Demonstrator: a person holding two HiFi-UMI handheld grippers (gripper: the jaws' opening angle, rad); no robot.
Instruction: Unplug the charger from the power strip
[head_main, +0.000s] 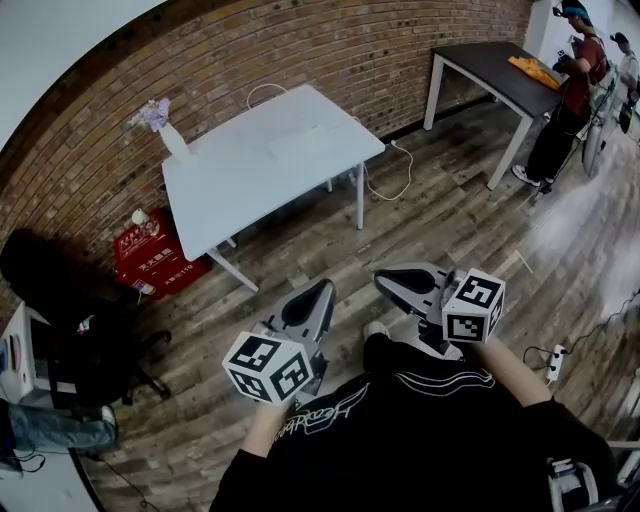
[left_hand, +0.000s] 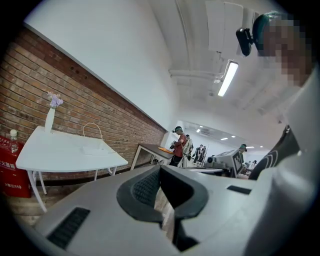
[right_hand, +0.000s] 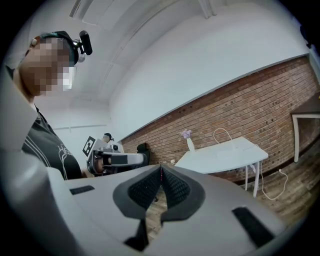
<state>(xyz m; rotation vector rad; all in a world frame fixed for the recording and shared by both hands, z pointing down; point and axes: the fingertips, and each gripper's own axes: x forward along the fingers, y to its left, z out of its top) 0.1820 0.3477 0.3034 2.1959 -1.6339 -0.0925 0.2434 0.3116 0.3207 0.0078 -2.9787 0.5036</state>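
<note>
A white table (head_main: 270, 165) stands against the brick wall, well ahead of me. On it lies a flat white power strip (head_main: 300, 140) with a white cable loop (head_main: 265, 92) behind it; the charger is too small to make out. The strip (left_hand: 95, 148) also shows in the left gripper view. My left gripper (head_main: 325, 290) and right gripper (head_main: 385, 280) are held side by side above the wooden floor, far short of the table. Both are shut with nothing between the jaws. The right gripper view shows the table (right_hand: 220, 155) and the left gripper (right_hand: 112, 159).
A vase of flowers (head_main: 160, 120) stands at the table's left corner. A red box (head_main: 150, 255) and a black chair (head_main: 60, 330) are to the left. A white cable (head_main: 395, 175) trails on the floor. A dark table (head_main: 500, 70) and people (head_main: 575, 90) are at the far right.
</note>
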